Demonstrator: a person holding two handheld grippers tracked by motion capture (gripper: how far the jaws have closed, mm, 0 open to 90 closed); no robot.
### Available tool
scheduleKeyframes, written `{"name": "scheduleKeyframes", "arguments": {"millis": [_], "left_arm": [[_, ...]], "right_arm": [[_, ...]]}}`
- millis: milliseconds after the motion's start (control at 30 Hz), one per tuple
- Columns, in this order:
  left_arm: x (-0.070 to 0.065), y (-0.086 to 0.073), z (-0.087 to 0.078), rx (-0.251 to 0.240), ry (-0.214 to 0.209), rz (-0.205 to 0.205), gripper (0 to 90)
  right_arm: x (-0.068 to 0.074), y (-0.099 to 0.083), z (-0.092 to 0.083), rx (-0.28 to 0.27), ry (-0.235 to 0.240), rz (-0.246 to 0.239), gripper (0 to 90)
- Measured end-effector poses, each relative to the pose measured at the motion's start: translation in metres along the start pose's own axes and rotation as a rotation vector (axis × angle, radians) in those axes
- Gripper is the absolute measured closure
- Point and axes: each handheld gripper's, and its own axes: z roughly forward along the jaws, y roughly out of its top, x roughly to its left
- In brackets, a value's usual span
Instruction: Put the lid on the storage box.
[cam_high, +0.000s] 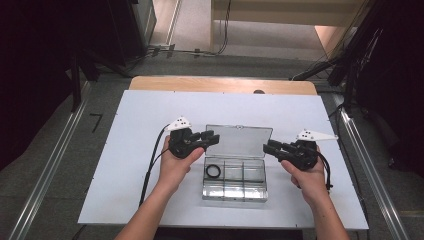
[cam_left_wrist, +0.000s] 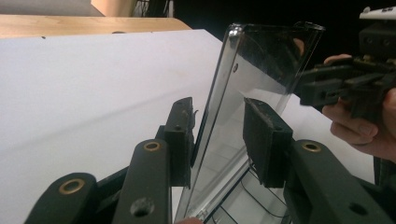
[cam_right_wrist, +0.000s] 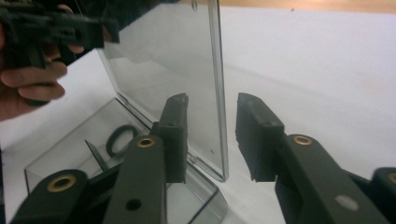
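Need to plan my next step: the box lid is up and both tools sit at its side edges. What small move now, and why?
Probably draw both tools outward, off the lid. It stands upright between open jaws on the left tool and right tool, with gaps showing at the pads, so nothing seems gripped. Then the ring in the box is reachable.

The setting was a recording lab: a white-topped counter (cam_high: 125, 150) stood on grey carpet, metal rails (cam_high: 47, 172) ran at 9 and 3 o'clock, and cables (cam_high: 200, 51) trailed at 12 o'clock.
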Motion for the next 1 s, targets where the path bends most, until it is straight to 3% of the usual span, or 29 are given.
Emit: {"name": "scheduleKeyframes", "arguments": {"millis": [133, 300, 667, 900, 1000], "left_arm": [[-0.003, -0.002, -0.002, -0.002, -0.010, 0.010, 62.4], [-0.006, -0.004, -0.006, 0.004, -0.027, 0.021, 61.2], [-0.010, -0.006, -0.011, 0.018, -0.047, 0.040, 59.4], [-0.012, -0.007, -0.013, 0.036, -0.053, 0.042, 58.6], [-0.012, -0.008, -0.015, 0.038, -0.051, 0.034, 51.4]], "right_arm": [[0.009, 0.008, -0.002, -0.014, -0.026, -0.008, 51.0], [0.018, 0.014, -0.004, -0.027, -0.030, -0.031, 49.7], [0.027, 0.016, -0.005, -0.028, -0.010, -0.056, 60.8], [0.029, 0.014, -0.007, -0.024, 0.000, -0.057, 61.2], [0.030, 0.012, -0.008, -0.024, 0.003, -0.062, 61.6]]}}
